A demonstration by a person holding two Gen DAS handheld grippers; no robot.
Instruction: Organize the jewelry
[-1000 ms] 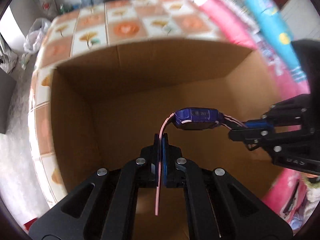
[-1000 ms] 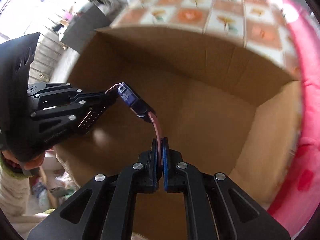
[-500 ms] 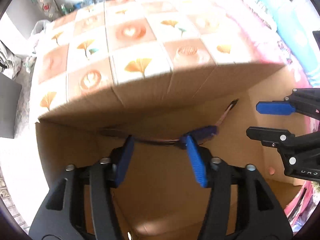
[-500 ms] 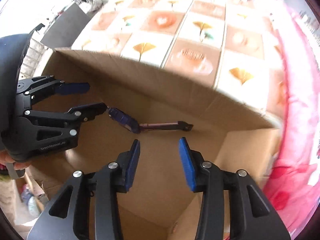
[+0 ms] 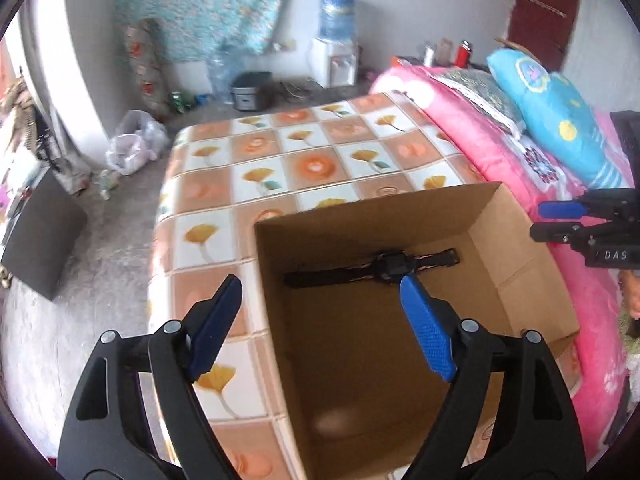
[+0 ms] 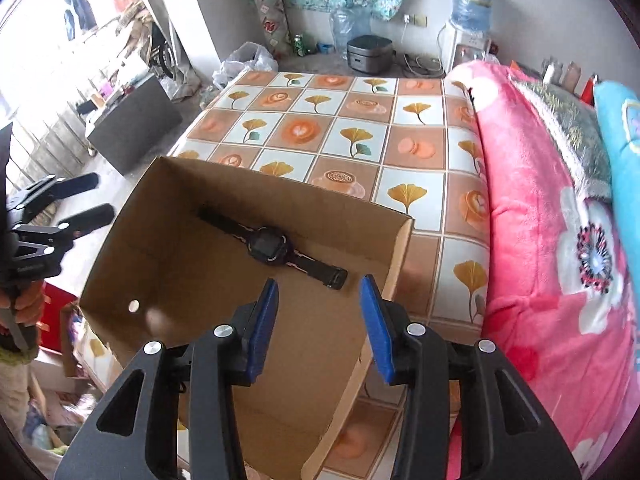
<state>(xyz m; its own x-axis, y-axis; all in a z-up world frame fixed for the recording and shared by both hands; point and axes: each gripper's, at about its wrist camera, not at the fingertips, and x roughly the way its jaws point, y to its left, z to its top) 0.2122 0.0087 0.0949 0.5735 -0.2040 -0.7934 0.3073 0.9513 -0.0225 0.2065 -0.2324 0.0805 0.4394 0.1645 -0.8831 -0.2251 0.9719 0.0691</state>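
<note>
A watch (image 6: 269,245) was seen lying flat on the floor of an open cardboard box (image 6: 208,184), close to the far wall, with its strap stretched out straight to either side of the dark face. The box was set on a bed covered by a sheet (image 6: 352,120) printed with orange squares and yellow leaves. A pink blanket (image 6: 552,264) was bunched along the bed's right side, and a blue pillow (image 5: 560,120) was propped beyond it.

The left gripper (image 5: 320,320) was held above the box's left wall, its jaws spread wide and opening further; nothing was caught between the blue pads (image 5: 426,328). One pad was placed over the sheet outside the box, the other over the inside. The watch was left well clear of both.

The right gripper (image 6: 320,324) was held over the box's near right corner, its jaws parted about halfway, with nothing gripped between them. The watch was seen beyond the tips, untouched.

A water dispenser (image 5: 336,40) and a rice cooker (image 5: 250,90) were visible on the floor by the far wall.
</note>
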